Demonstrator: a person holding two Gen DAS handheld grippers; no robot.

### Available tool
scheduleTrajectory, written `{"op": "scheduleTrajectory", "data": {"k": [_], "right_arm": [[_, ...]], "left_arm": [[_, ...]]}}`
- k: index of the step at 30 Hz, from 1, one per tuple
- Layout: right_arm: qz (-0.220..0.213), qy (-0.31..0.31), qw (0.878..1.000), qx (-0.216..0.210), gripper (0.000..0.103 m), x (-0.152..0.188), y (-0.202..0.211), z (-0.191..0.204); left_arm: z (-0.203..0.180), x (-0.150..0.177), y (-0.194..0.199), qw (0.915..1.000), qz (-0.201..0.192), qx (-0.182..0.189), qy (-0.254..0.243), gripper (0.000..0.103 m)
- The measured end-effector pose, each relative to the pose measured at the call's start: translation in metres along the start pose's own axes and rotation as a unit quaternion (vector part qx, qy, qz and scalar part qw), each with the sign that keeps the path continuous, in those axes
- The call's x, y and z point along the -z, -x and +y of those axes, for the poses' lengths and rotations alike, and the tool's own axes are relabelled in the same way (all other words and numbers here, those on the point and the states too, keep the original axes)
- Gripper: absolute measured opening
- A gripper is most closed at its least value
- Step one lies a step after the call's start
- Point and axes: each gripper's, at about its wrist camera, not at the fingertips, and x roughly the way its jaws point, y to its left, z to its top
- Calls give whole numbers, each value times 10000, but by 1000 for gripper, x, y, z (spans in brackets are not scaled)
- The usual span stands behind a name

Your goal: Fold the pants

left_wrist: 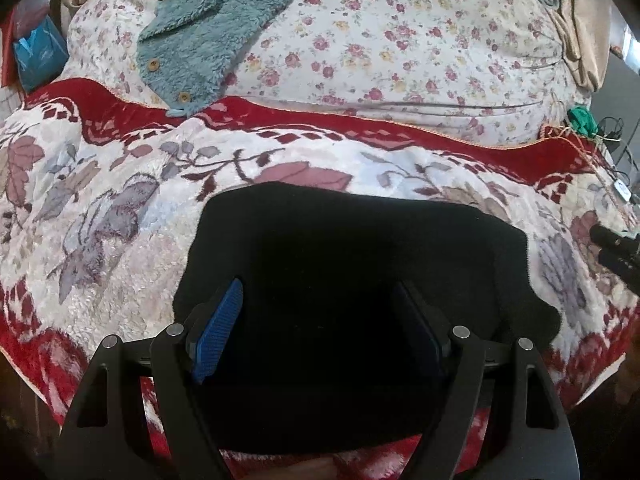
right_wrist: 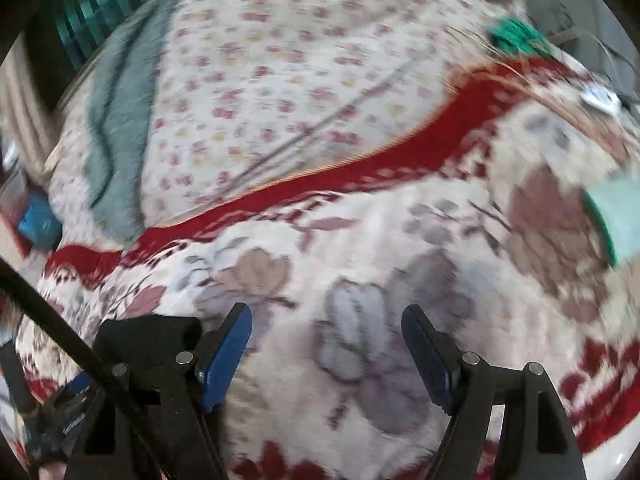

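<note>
The black pants (left_wrist: 352, 256) lie folded into a compact block on the red and white floral blanket (left_wrist: 100, 208). My left gripper (left_wrist: 320, 300) is open, its blue-padded fingers spread just above the near part of the pants. In the blurred right wrist view, my right gripper (right_wrist: 328, 320) is open and empty over the blanket (right_wrist: 360, 248), to the right of the pants, whose corner (right_wrist: 152, 336) shows at lower left. The right gripper's tip also shows at the right edge of the left wrist view (left_wrist: 616, 248).
A teal fleece garment with wooden buttons (left_wrist: 200, 28) lies on the flowered sheet (left_wrist: 400, 40) behind the blanket. A green item and cables (left_wrist: 582, 120) sit at the bed's right edge. A blue bag (left_wrist: 38, 56) is at far left.
</note>
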Motion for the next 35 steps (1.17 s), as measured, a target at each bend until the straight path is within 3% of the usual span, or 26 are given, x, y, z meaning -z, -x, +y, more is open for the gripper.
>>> {"op": "scheduleTrajectory", "data": {"k": [2,5,9,12,14,25,35], "right_arm": [[127,110,9997,-189,76,2,-1,3],[296,974,9924,-693,76,14,-1,40],[487,2420,9579,-1468,76,47,4,99],[293,3439,9289,-1342,76,76,9,133],[385,3649,9210,-1309,76,86,4,141],[481,3401,9318,-1173,76,81,-6,134],[398,3378,9339,-1103,76,79,-3,133]], "left_arm": [[-1,0,1,10000,-4,23,5,78],[-2,0,1,10000,6,-16,11,78],[-1,1,0,9999,6,-152,-24,78],[-1,2,-1,9998,9,-190,-56,78],[-1,3,-1,9997,8,-210,-78,78],[-1,3,-2,9997,5,-225,-87,78],[-2,4,-2,9993,-41,-349,-162,78]]}}
